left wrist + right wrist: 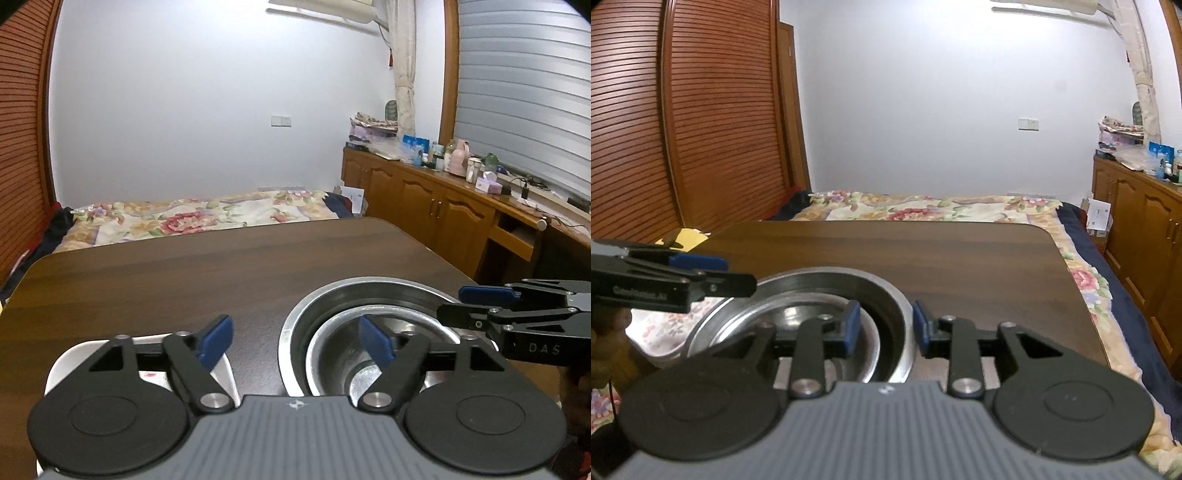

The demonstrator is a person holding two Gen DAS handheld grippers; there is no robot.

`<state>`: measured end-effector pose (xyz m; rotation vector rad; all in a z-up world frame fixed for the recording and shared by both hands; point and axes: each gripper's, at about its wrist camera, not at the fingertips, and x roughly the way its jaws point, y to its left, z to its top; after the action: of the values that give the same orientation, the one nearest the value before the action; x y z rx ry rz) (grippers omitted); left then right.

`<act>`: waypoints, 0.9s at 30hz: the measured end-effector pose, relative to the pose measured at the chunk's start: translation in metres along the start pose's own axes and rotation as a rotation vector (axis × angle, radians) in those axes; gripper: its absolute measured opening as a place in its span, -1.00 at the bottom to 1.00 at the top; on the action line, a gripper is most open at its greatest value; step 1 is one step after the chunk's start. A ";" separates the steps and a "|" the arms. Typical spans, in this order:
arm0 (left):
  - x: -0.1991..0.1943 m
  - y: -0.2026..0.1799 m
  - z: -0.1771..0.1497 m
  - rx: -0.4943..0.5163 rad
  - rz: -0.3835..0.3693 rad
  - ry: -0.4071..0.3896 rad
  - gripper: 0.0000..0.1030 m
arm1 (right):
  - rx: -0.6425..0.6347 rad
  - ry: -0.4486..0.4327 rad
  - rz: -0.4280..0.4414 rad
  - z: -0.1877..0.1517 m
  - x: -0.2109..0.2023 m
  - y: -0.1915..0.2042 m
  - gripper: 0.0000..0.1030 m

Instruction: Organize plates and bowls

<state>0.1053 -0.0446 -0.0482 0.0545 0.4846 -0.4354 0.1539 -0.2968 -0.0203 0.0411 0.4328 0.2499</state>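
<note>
Dark table (960,258): right hand-held gripper (884,326) straddles steel bowl's (886,302) rim unclamped; left hand-held gripper (295,341) open.

Two nested bowls (325,321) gleam as polished metal. The desk (184,273) is dark matt wood-grain. Each tool (884,326) is matt black plastic with blue pads (851,325).

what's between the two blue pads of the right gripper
The rim of the large steel bowl: in the right wrist view the right gripper straddles it, one pad inside, one outside, not visibly clamped.
</note>
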 end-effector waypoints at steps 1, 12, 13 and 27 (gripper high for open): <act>0.000 -0.001 -0.002 0.002 0.006 -0.006 0.67 | 0.000 -0.001 0.000 -0.001 0.000 0.000 -0.13; 0.005 -0.011 -0.009 0.008 0.004 -0.006 0.67 | 0.049 -0.030 -0.020 -0.015 0.005 -0.007 0.30; 0.004 -0.012 -0.008 0.009 0.003 -0.008 0.67 | 0.055 -0.031 -0.021 -0.016 0.006 -0.007 0.30; 0.008 -0.014 -0.013 0.037 -0.004 0.057 0.19 | 0.105 -0.029 0.006 -0.022 0.012 -0.005 0.30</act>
<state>0.1002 -0.0583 -0.0631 0.1018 0.5330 -0.4474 0.1562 -0.2987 -0.0456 0.1491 0.4168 0.2322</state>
